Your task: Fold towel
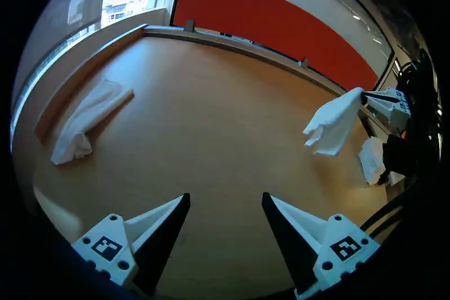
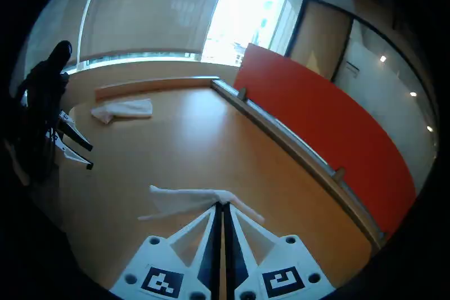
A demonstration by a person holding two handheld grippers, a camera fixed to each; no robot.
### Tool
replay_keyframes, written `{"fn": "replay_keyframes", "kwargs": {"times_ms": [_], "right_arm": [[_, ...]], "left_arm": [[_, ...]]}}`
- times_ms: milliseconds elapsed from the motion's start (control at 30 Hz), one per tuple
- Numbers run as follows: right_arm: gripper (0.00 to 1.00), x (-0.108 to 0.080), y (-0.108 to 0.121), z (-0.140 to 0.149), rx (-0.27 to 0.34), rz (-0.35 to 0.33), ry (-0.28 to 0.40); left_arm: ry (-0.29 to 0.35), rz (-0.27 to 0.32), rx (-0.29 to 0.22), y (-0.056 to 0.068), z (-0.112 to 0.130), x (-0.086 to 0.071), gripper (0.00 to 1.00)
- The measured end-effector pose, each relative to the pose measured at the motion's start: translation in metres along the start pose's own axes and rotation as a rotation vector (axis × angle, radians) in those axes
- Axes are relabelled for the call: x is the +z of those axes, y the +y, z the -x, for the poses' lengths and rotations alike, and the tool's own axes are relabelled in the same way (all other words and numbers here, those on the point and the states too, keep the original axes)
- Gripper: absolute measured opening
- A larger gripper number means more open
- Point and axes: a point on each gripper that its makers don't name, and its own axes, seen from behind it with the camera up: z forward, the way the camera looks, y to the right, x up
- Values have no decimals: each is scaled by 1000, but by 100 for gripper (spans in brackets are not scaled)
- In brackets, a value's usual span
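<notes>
A white towel [image 2: 185, 200] hangs above the wooden table [image 2: 185, 142], pinched at one edge by my right gripper [image 2: 223, 205], whose fingers are closed on the cloth. From the left gripper view the same towel [image 1: 333, 124] dangles at the right, held by the right gripper [image 1: 365, 97]. My left gripper [image 1: 225, 201] hovers low over the table [image 1: 225, 108] with its fingers wide apart and nothing between them. In the right gripper view the left gripper [image 2: 81, 153] appears at the far left, held by a dark-sleeved hand.
A second white towel [image 1: 84, 122] lies loosely folded at the table's far side near the window ledge [image 2: 121, 110]. A red partition [image 1: 270, 24] runs along the table's other edge. Another white cloth [image 1: 372, 159] lies at the right edge.
</notes>
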Motion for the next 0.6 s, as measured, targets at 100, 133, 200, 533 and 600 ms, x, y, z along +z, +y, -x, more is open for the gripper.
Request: {"fn": "replay_keyframes", "kwargs": {"times_ms": [100,133,200,533,600], "right_arm": [[2,-6,8,3,8,10,-2],[2,-8,11,4,13,14,-2],[2,-12,17,6,21,21,-3],[2,-34,52,22,62,61,-10],[2,-39,60,25,67,68,-12]], "left_arm": [[-3,0,5,1,0,1,95],[-5,0,7,1,-1,1,95],[-7,0,11,1,-1,2,95],[-24,-11,40,2,-1,9,95],[-25,-15,43,2,-2,10,95]]}}
